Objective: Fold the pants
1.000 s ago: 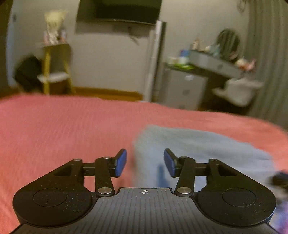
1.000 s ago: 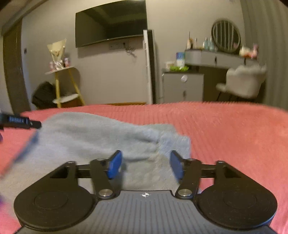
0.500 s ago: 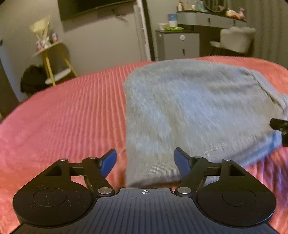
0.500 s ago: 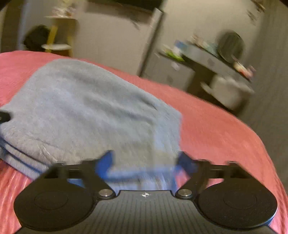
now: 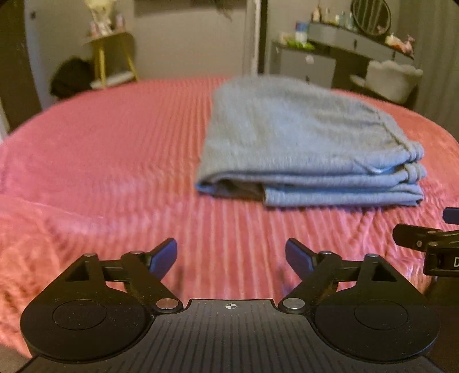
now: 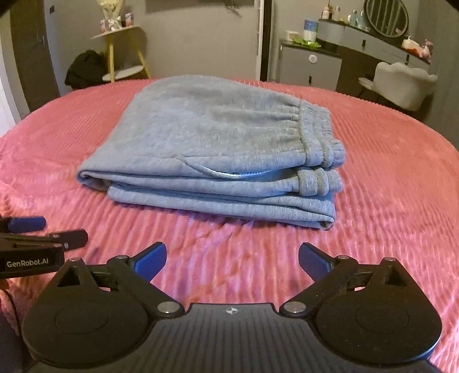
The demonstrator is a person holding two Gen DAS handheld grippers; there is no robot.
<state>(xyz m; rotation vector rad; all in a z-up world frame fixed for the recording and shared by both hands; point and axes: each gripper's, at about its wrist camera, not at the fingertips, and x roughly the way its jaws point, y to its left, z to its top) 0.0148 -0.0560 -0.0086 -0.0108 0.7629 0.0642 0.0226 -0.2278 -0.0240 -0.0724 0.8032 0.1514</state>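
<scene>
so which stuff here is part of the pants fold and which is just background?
Job:
- pants, folded in a stack on the bed
- left gripper, open, empty
- right gripper, open, empty

Background:
- chair
- yellow stool
- black bag
- cabinet
- mirror

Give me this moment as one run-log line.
pants: folded stack on pink bedspread | left gripper: open, empty, short of pants | right gripper: open, empty, short of pants | fold: looks complete

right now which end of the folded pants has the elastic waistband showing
The right-hand end of the grey pants: the gathered waistband is stacked there, while the left end is a smooth rounded fold.
</scene>
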